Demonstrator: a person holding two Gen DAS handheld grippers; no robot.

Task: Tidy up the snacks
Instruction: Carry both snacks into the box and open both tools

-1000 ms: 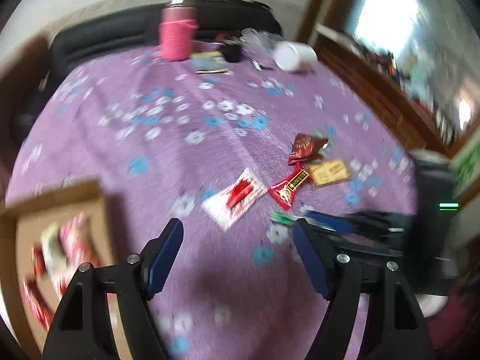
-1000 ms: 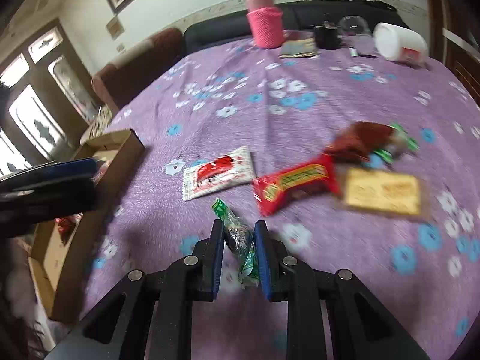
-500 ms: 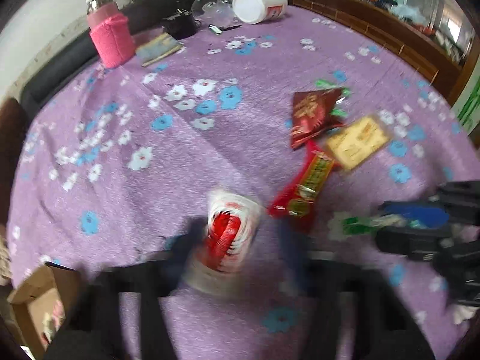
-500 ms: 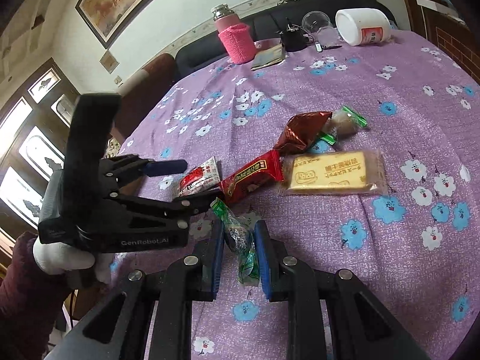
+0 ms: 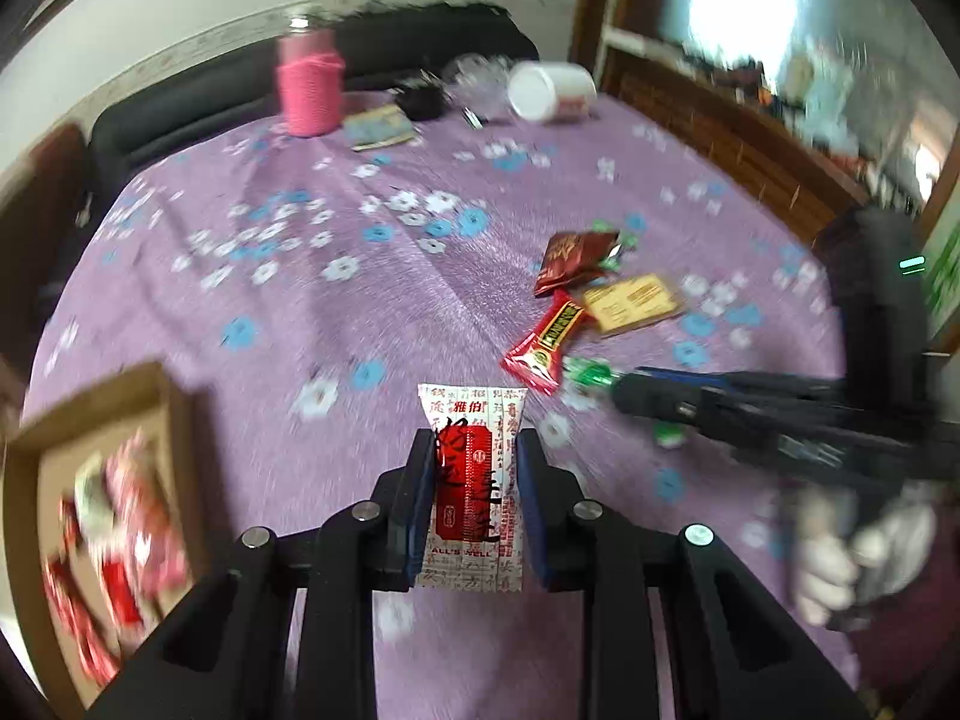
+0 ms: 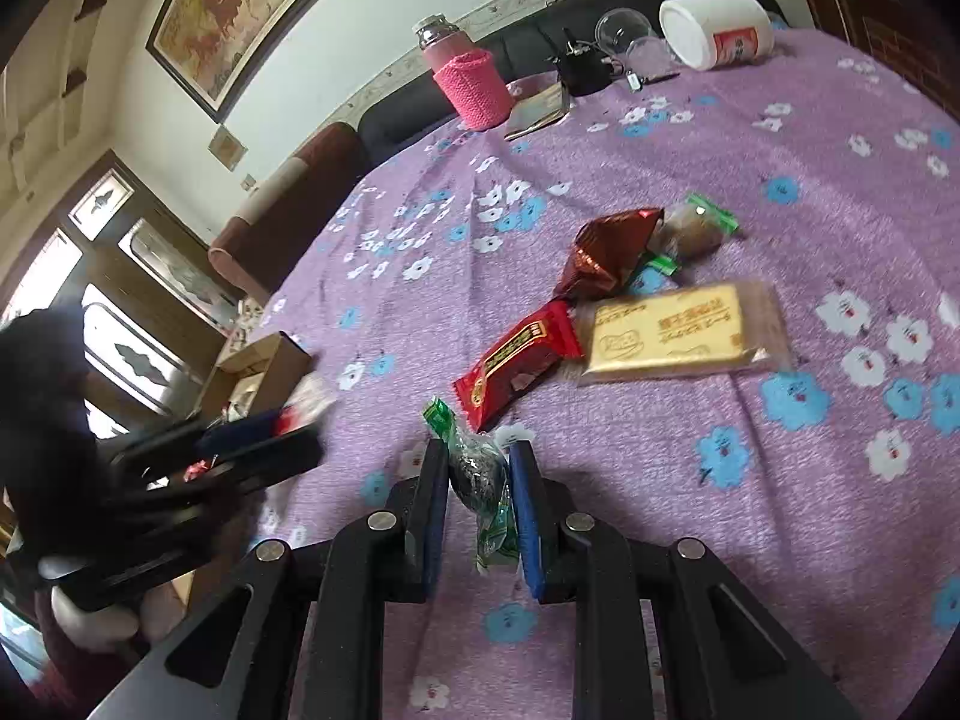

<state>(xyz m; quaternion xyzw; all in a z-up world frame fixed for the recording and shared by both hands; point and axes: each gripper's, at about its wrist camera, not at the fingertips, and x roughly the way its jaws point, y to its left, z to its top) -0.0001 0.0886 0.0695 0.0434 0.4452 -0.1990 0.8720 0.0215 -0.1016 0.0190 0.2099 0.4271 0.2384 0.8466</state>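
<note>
on the purple flowered tabletop (image 6: pixel 690 138): 1 red bar packet (image 6: pixel 519 360), 1 yellow biscuit pack (image 6: pixel 678 330), 1 brown pouch (image 6: pixel 612 252), touching or just beside one another. left gripper (image 5: pixel 474 468): fingers closed on 1 white-and-red snack packet (image 5: pixel 474 468), lifted above the cloth. right gripper (image 6: pixel 478 480): fingers closed on 1 green-wrapped candy (image 6: pixel 480 474). cardboard box (image 5: pixel 108 480) at left, holding red and white packets.
</note>
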